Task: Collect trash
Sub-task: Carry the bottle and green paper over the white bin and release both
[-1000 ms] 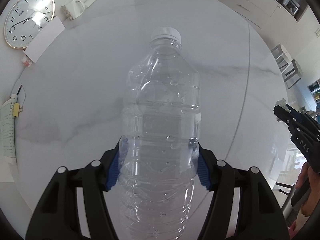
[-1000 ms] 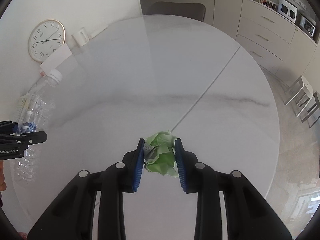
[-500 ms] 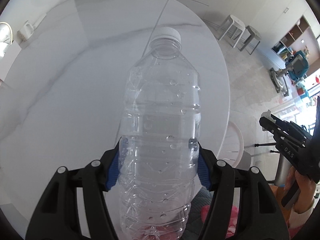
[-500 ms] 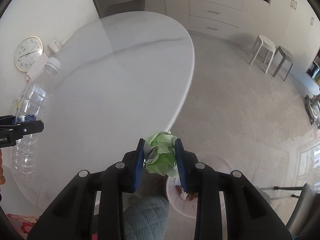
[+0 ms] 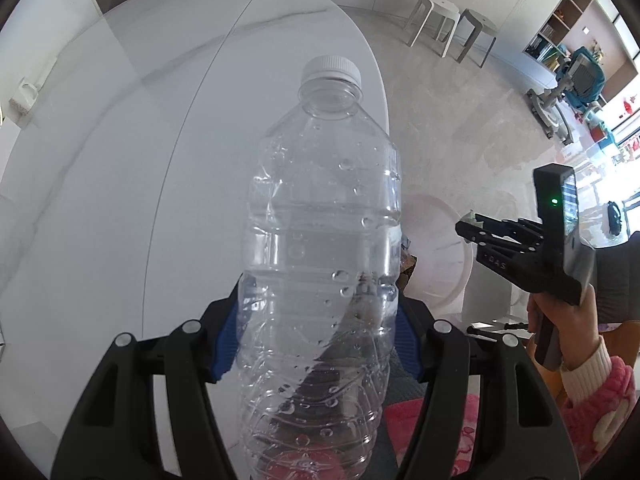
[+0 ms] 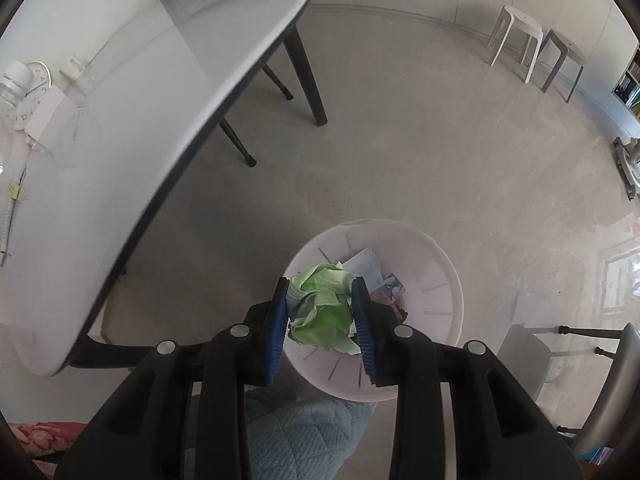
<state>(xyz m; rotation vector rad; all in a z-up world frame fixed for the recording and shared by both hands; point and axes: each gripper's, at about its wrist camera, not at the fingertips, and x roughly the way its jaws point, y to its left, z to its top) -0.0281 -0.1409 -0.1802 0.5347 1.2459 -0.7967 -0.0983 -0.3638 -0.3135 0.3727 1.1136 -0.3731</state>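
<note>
Trash sits in both grippers above or beside the white bin (image 6: 436,280), which stands on the floor near the round table (image 6: 132,128); the right gripper (image 6: 322,322) pinches a crumpled green paper wad (image 6: 324,308) between its blue pads directly over the bin's mouth, its jaws having just eased slightly wider with the wad still between them. The left gripper (image 5: 316,340) clamps a clear plastic bottle (image 5: 320,240) round its lower body, cap pointing away, beside the bin (image 5: 436,256); paper scraps (image 6: 376,276) already lie inside the bin.

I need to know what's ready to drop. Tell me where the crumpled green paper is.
In the right wrist view, the crumpled green paper sits clamped in the right gripper, above the white bin on the floor.
</note>
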